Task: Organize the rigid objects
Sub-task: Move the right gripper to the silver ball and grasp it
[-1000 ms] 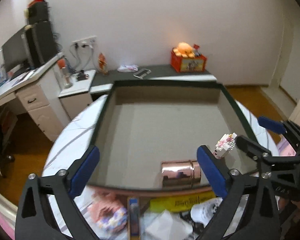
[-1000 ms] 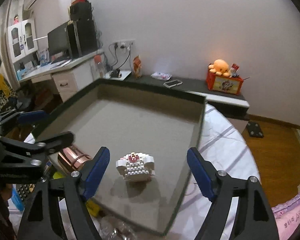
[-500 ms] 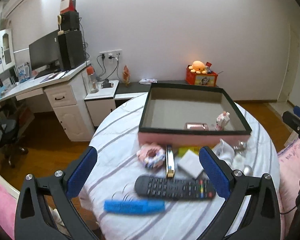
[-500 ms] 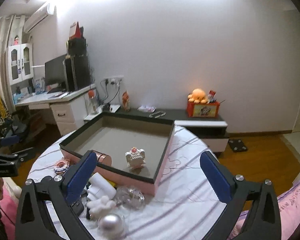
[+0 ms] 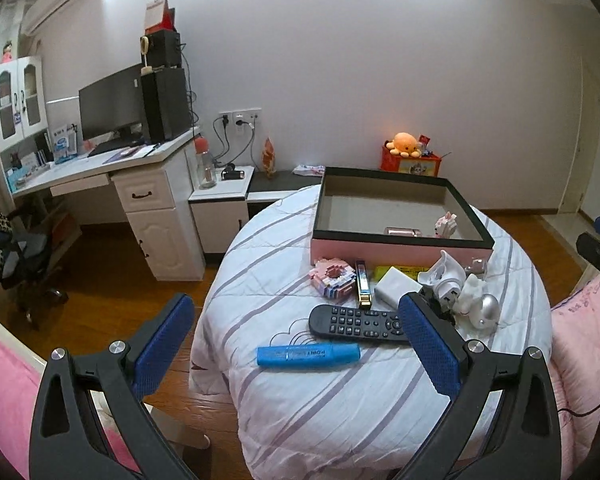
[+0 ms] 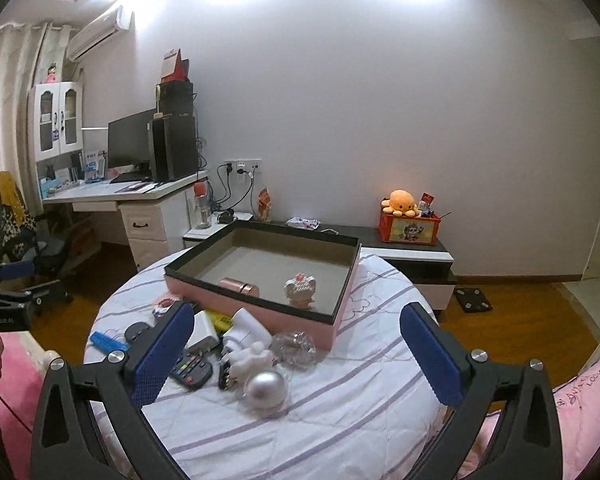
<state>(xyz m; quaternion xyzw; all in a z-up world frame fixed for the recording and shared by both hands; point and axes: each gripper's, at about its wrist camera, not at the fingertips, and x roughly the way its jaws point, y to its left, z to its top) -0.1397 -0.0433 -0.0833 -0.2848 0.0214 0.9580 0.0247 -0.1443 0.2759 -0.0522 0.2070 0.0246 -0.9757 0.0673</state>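
A pink box with a black rim stands on a round table. Inside lie a rose-gold cylinder and a white brick figure. In front of the box lie a black remote, a blue marker, a pink brick ring, a white charger block, a silver ball and white figures. My left gripper is open and empty, held back above the table's near edge. My right gripper is open and empty, back from the table.
The table wears a white striped cloth. A white desk with a monitor stands at the left, with an office chair beside it. A low cabinet with an orange toy box stands at the wall. Pink bedding lies at the right.
Both grippers have pulled well back and up from over the box. The cylinder and the brick figure stay inside it. The whole table has come into view.
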